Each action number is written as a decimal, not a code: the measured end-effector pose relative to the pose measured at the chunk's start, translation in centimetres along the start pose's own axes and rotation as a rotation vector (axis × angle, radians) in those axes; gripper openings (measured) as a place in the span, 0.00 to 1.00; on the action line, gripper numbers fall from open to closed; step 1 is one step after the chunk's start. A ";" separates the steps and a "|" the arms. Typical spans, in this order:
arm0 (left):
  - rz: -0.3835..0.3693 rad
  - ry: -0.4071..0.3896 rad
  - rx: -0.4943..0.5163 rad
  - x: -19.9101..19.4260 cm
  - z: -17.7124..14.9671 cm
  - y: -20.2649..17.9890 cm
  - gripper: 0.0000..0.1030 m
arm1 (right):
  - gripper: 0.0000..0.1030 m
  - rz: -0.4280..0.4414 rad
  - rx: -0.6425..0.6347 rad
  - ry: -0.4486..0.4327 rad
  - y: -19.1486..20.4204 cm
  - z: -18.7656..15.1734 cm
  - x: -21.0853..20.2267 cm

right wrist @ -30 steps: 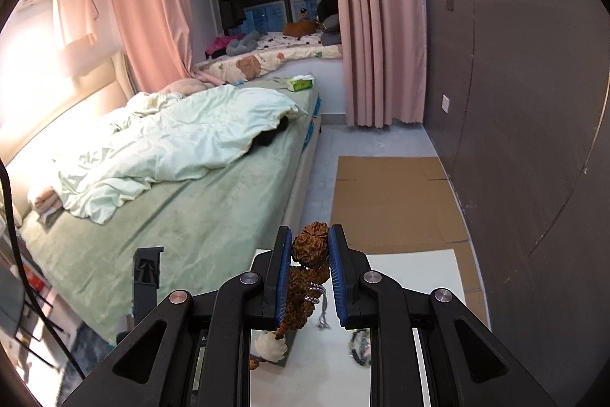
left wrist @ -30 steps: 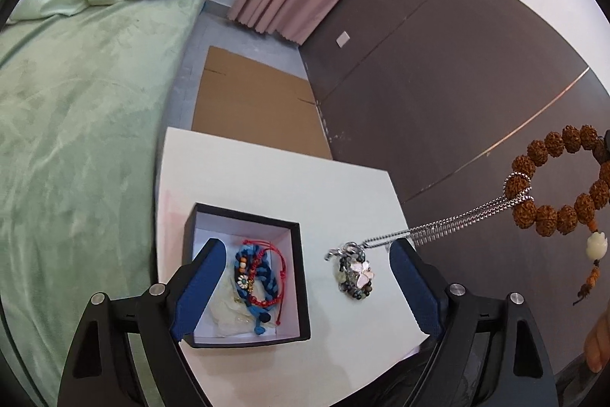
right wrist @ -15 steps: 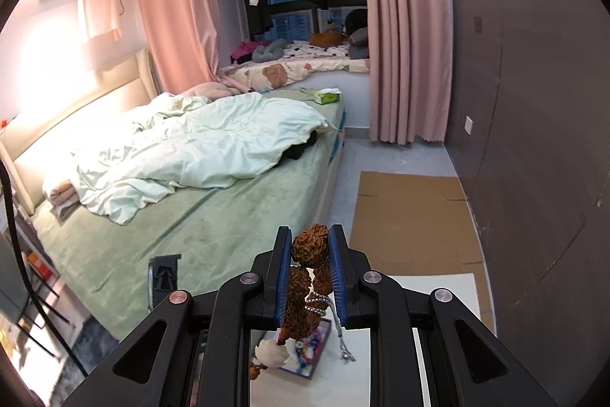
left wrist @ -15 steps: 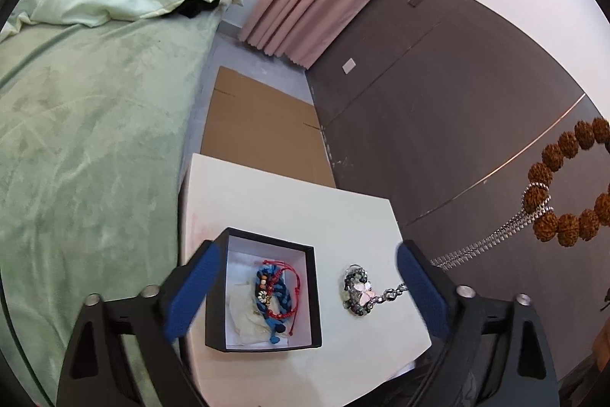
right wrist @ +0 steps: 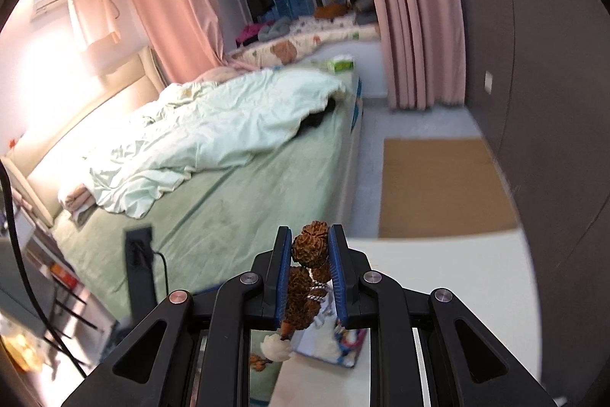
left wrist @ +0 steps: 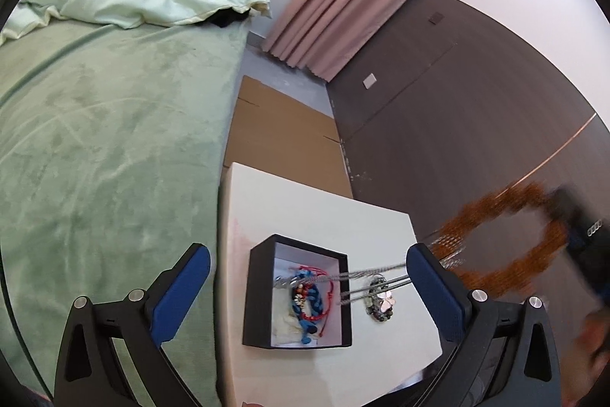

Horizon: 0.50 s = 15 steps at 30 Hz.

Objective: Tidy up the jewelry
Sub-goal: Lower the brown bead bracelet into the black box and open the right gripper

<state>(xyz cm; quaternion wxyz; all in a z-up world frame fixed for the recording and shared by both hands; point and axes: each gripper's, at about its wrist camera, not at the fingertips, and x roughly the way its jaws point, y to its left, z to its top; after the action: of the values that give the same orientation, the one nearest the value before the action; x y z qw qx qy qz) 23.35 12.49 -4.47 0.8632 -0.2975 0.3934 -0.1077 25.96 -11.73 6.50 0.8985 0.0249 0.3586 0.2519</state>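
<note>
- My right tongs [right wrist: 310, 264] are closed on the brown bead bracelet [right wrist: 309, 245], which is pinched between the blue pads.
- A silver chain [left wrist: 375, 271] hangs from this bracelet and stretches over the black box [left wrist: 299, 292].
- My left tongs [left wrist: 307, 287] are wide apart and hold nothing, above the white surface [left wrist: 316, 212].
- The box lies between their fingers, with red and blue bracelets [left wrist: 310, 296] inside.
- A small dark beaded piece [left wrist: 381, 302] lies just beside the box.
</note>
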 end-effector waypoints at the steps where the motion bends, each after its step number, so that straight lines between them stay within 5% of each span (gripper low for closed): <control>1: 0.002 0.000 -0.001 0.0 0.0 0.0 1.00 | 0.20 0.018 0.015 0.028 -0.4 -0.9 1.3; 6: 0.013 0.005 0.001 0.3 -0.2 0.0 1.00 | 0.23 0.074 0.084 0.164 -2.1 -3.3 5.7; 7: 0.014 0.005 0.002 0.3 -0.2 0.0 1.00 | 0.32 0.094 0.095 0.172 -2.5 -3.7 6.0; 10: 0.018 0.006 0.008 0.6 -0.2 -0.2 1.00 | 0.53 0.114 0.096 0.139 -3.4 -4.1 5.3; 15: 0.004 0.015 0.037 1.5 -0.4 -1.7 1.00 | 0.53 0.092 0.125 0.100 -5.9 -5.2 3.3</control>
<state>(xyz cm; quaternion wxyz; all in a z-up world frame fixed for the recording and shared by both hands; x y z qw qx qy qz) 24.17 10.36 -4.57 0.8658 -0.2797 0.3984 -0.1154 27.14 -16.00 -0.78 0.8637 0.0850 0.4164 0.2710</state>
